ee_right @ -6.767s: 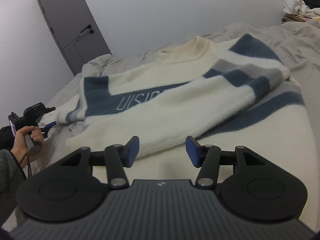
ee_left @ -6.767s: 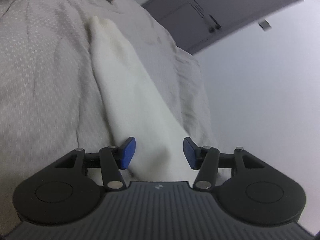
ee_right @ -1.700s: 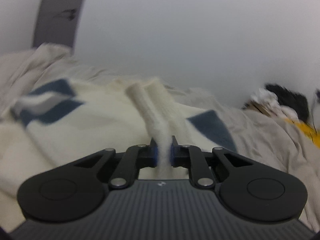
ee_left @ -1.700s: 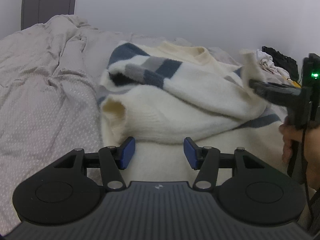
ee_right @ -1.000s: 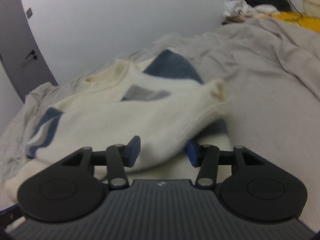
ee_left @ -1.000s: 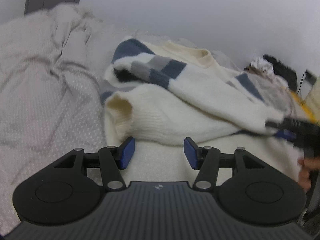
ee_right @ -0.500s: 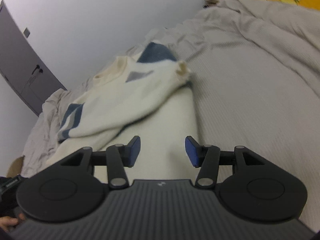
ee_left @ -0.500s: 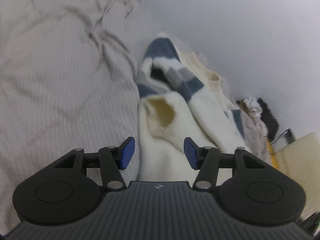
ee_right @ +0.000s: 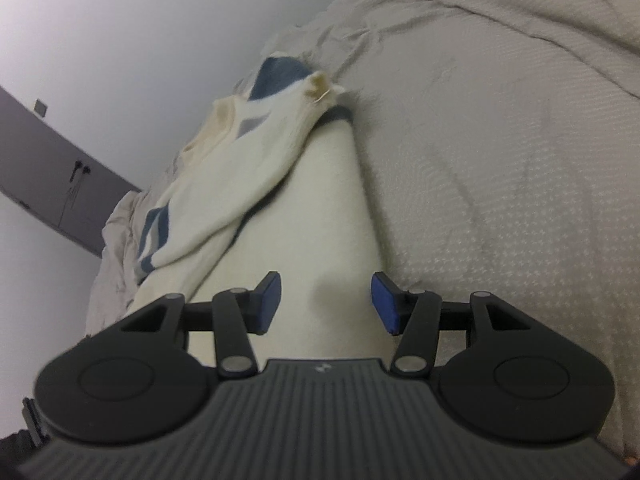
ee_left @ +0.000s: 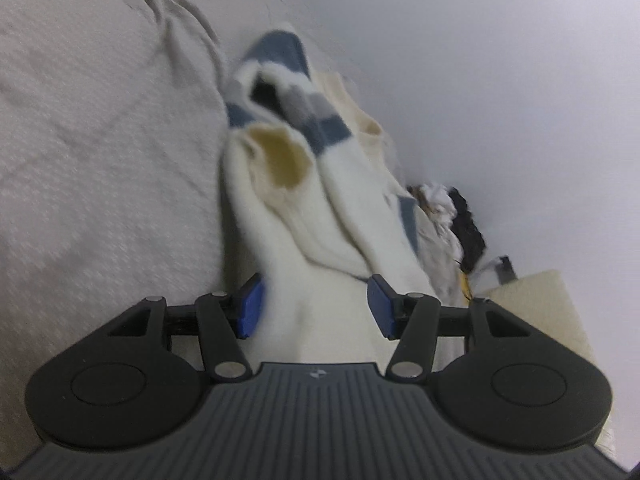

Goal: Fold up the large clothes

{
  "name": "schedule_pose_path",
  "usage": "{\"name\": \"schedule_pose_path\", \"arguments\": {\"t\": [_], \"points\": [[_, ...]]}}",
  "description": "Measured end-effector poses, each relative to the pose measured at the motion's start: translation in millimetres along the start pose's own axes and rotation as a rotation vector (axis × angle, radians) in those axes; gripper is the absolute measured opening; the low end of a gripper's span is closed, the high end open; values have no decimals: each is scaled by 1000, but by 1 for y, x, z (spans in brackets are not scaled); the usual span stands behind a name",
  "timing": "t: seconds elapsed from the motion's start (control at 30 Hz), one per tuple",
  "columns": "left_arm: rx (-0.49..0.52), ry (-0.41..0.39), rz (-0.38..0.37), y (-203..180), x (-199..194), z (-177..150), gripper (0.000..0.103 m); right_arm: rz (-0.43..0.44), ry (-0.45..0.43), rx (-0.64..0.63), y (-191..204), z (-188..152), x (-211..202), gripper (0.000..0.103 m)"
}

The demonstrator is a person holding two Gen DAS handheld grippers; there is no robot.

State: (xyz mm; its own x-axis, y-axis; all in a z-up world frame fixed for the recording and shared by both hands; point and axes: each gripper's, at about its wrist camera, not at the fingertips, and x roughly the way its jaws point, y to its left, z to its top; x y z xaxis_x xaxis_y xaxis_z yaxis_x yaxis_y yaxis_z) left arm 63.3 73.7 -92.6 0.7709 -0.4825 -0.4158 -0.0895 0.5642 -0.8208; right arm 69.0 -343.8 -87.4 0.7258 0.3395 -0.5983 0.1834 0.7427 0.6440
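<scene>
A cream sweater with blue and grey stripes lies on the bed with both sleeves folded across its body. Seen from the left wrist, a sleeve cuff gapes toward me above the lower body. My left gripper is open over the sweater's lower left edge, blue pads apart, nothing pinched. The right wrist view has the sweater running away from me, the other cuff at its far end. My right gripper is open over the lower right edge of the cream body, gripping nothing.
The grey-beige bedspread lies rumpled around the sweater, also to the left in the left wrist view. A pile of white and black clothes sits past the sweater. A dark door stands in the pale wall.
Both views have rolled sideways and drawn back toward the sweater's bottom edge. The right gripper, shut on the sleeve earlier, let it go; that sleeve now lies across the body.
</scene>
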Motion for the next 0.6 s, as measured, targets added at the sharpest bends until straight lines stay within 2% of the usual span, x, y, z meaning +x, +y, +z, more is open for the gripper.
{"name": "schedule_pose_path", "arguments": {"t": [0.13,0.27,0.43,0.53,0.6], "points": [[11,55,-3,-8,5,-6,60,20,19,-39,3,-1,3,53],[27,119,56,-9,13,-18,61,20,22,-67,5,-1,5,54],[44,131,97,-10,13,-31,62,5,29,-58,2,-3,8,53],[30,152,59,-12,10,-33,62,-9,63,-38,-2,-4,14,53],[-10,148,-10,-12,4,-29,62,22,84,-12,-4,-5,15,53]]}}
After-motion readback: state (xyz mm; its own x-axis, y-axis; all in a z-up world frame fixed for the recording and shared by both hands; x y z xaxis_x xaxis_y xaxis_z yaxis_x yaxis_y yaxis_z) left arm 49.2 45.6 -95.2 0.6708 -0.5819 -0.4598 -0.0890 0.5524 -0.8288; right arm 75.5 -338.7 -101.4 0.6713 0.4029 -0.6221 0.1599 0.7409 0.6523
